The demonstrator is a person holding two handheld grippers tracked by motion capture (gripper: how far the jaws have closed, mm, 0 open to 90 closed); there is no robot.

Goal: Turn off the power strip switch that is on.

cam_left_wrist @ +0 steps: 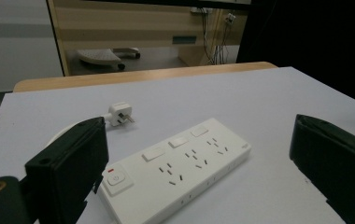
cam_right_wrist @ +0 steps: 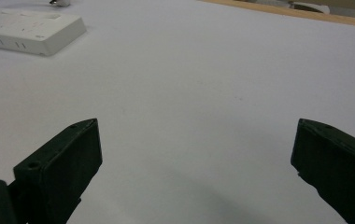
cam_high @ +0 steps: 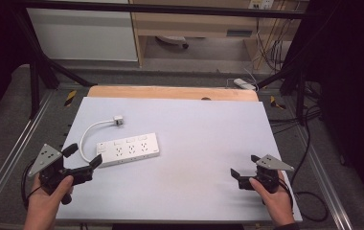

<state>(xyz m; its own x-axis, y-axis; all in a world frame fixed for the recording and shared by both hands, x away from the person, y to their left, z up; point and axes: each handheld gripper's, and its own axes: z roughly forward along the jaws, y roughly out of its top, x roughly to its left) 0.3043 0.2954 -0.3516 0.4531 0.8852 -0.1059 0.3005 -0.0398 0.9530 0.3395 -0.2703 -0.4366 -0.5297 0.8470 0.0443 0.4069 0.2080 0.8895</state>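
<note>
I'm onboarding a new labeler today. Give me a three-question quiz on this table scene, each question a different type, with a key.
1. True or false: the left tool is shut on the power strip.
2. Multiple choice: where does the strip's plug lie? A) on the table, beyond the strip; B) pushed into one of the strip's sockets; C) between the jaws of the right tool.
3. Fill in: the power strip lies nearer the ____ tool.

Key: 1 false, both tools are open and hold nothing; 2 A; 3 left.
</note>
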